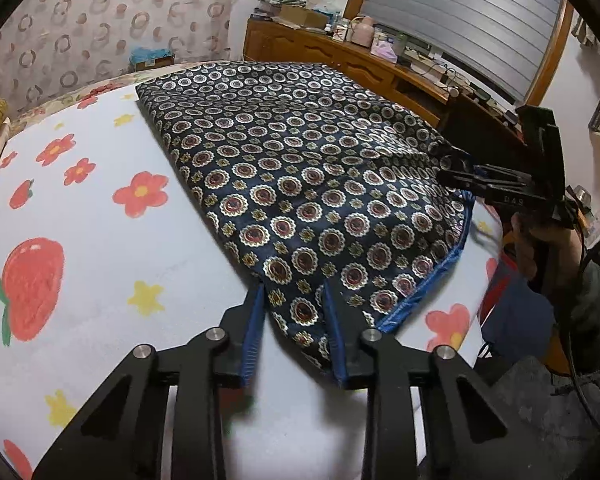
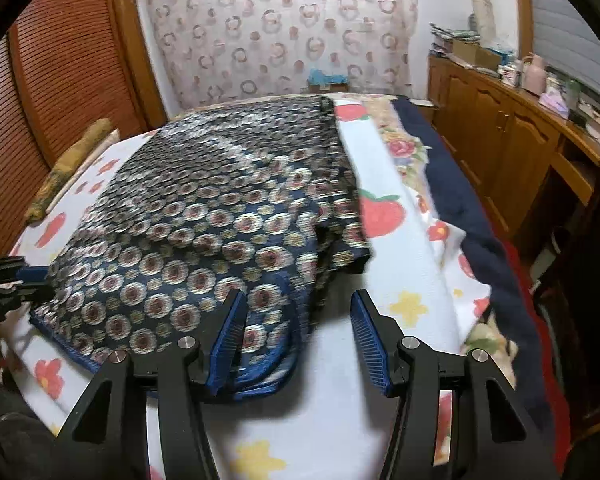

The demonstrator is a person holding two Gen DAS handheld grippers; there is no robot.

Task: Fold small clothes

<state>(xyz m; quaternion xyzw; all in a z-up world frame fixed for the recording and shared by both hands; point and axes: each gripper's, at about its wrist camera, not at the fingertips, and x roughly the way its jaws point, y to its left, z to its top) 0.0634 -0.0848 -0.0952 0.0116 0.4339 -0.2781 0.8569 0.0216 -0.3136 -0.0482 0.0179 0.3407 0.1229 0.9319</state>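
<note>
A dark blue patterned garment (image 1: 300, 184) with round medallions and a bright blue hem lies folded on the white flower-print sheet (image 1: 100, 240). My left gripper (image 1: 294, 296) has its jaws part open around the garment's near corner. My right gripper (image 2: 298, 308) is open, with the garment's blue-edged corner (image 2: 260, 344) lying between and under its fingers; the garment (image 2: 204, 216) is motion-blurred there. The right gripper also shows in the left wrist view (image 1: 460, 176) at the garment's right edge. The left gripper shows at the left edge of the right wrist view (image 2: 16, 280).
The sheet covers a bed with a navy blanket (image 2: 472, 208) along its right side. A wooden sideboard (image 1: 340, 52) with clutter stands beyond, a louvred wooden door (image 2: 60, 92) on the left, and a patterned curtain (image 2: 280, 28) at the back.
</note>
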